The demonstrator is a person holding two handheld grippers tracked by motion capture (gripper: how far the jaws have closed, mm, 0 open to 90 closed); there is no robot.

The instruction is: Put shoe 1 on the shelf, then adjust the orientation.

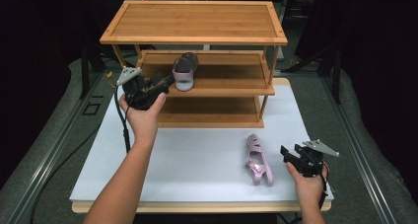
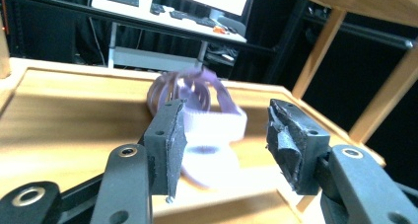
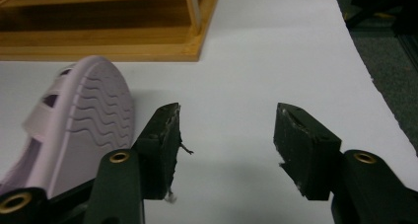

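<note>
A rack (image 1: 197, 36) is standing at the far side of the table (image 1: 197, 160). One shoe (image 1: 185, 71) is sitting on its middle shelf (image 1: 231, 78), toward the left. The left gripper (image 1: 165, 81) is hovering just left of that shoe. A second shoe (image 1: 258, 160) is lying on its side before the rack, right of centre, with the right gripper (image 1: 287, 152) just to its right.

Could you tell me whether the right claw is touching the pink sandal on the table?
Apart: the right gripper view shows the open claw with bare table beside the sandal.
</note>
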